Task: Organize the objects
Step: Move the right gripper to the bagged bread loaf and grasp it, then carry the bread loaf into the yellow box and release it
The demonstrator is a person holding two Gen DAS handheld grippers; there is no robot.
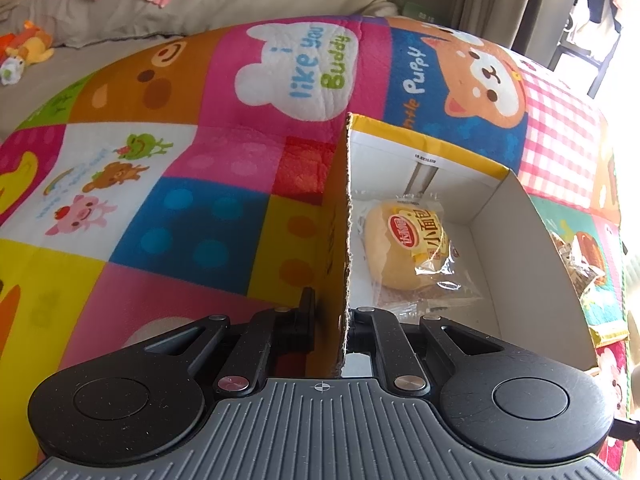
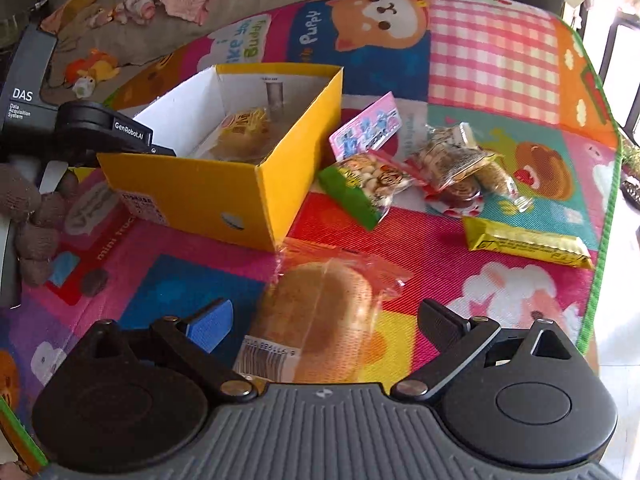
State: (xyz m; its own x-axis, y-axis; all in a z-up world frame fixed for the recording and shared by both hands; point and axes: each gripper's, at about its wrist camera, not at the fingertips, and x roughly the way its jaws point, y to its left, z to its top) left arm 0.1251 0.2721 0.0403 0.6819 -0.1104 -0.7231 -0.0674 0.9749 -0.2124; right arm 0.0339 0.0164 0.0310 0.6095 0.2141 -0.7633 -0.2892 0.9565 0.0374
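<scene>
1. The open yellow cardboard box with a white inside [image 2: 224,184] stands on a bright patchwork play mat with cartoon animals [image 2: 500,52] and serves as the landmark here.
2. The left gripper [image 1: 329,320] is closed tight on the box's near-left wall – one finger outside, one inside, the cardboard edge pinched between them.
3. Inside the box lies a small round bun in a clear wrapper with a red-and-yellow label [image 1: 408,248], against the box floor.
4. The right gripper [image 2: 324,320] is in front of the box with its jaws spread wide; no earlier view is given to compare.
5. Between those jaws, untouched by either finger, lies a long brown bread roll in clear plastic with orange ends [image 2: 320,320], flat on the mat just before the box's front corner.
6. To the right of the box sit more snacks – a green-edged packet of nuts [image 2: 366,188], a pink card [image 2: 366,126], clear bags of biscuits [image 2: 456,156] and, farther right, a yellow wrapped bar [image 2: 524,244].
</scene>
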